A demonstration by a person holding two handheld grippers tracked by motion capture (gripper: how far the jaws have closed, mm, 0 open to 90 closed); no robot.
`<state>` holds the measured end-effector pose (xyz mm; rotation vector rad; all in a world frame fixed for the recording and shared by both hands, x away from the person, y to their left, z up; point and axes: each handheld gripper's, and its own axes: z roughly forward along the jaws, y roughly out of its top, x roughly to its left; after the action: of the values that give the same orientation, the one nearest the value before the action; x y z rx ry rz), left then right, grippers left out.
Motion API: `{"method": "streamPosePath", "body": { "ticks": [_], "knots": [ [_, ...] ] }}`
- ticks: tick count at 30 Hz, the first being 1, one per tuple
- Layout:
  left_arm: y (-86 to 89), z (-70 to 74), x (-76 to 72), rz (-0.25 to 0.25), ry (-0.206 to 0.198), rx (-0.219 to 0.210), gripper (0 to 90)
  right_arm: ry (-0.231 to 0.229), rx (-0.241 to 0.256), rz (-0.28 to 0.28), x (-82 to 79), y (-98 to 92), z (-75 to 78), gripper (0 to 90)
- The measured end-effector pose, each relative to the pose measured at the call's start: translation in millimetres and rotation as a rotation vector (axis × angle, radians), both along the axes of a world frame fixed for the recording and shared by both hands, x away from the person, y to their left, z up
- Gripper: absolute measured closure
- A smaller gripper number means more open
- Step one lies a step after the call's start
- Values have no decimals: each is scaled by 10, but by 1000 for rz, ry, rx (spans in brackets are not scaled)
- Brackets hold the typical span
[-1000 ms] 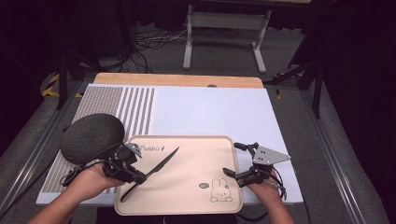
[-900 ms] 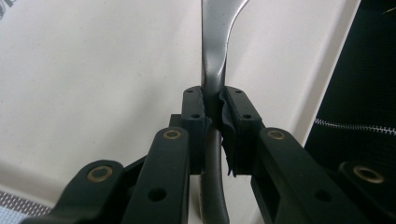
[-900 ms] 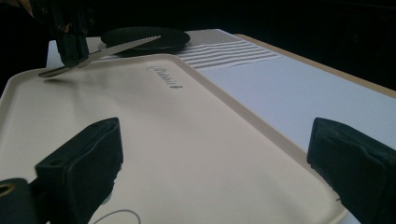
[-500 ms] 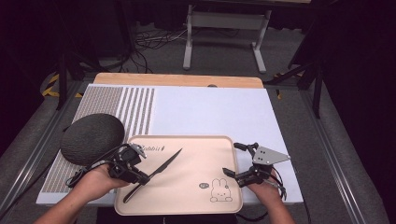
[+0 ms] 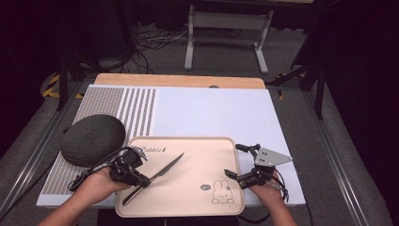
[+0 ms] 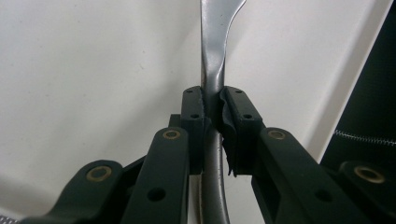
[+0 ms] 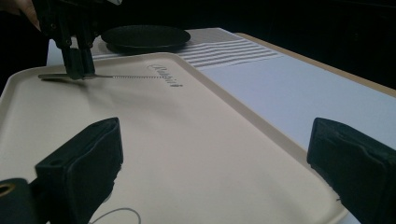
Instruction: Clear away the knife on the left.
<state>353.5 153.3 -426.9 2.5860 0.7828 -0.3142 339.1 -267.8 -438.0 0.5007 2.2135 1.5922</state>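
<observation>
While the left gripper [image 5: 136, 175] clamps the knife [image 5: 157, 175] by its handle, blade slanting over the beige tray [image 5: 188, 207] on the bench [image 5: 211, 110], right gripper [image 5: 234, 161] spread wide at the tray's right edge, dark round mat [image 5: 92, 140] beside the tray's left corner.

Tray [image 5: 197, 197]: beige, rabbit drawing near one corner. Knife [image 5: 157, 175]: dark grey metal. Round plate [image 5: 92, 140]: black, textured. Desk [image 5: 211, 110] mat: white, grey striped and dotted patch. Jaws: black.
</observation>
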Motion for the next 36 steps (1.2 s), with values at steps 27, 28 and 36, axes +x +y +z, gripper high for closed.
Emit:
{"method": "streamPosePath", "body": {
  "ticks": [27, 28, 36],
  "knots": [
    [21, 28, -34, -36, -85, -66, 415, 1, 3, -1, 1, 0, -4, 38],
    [22, 42, -56, -52, -112, -76, 409, 1, 3, -1, 1, 0, -3, 38],
    [13, 114, -168, -233, -257, -163, 602, 3, 1, 1, 3, 11, -7, 38]
  ]
}}
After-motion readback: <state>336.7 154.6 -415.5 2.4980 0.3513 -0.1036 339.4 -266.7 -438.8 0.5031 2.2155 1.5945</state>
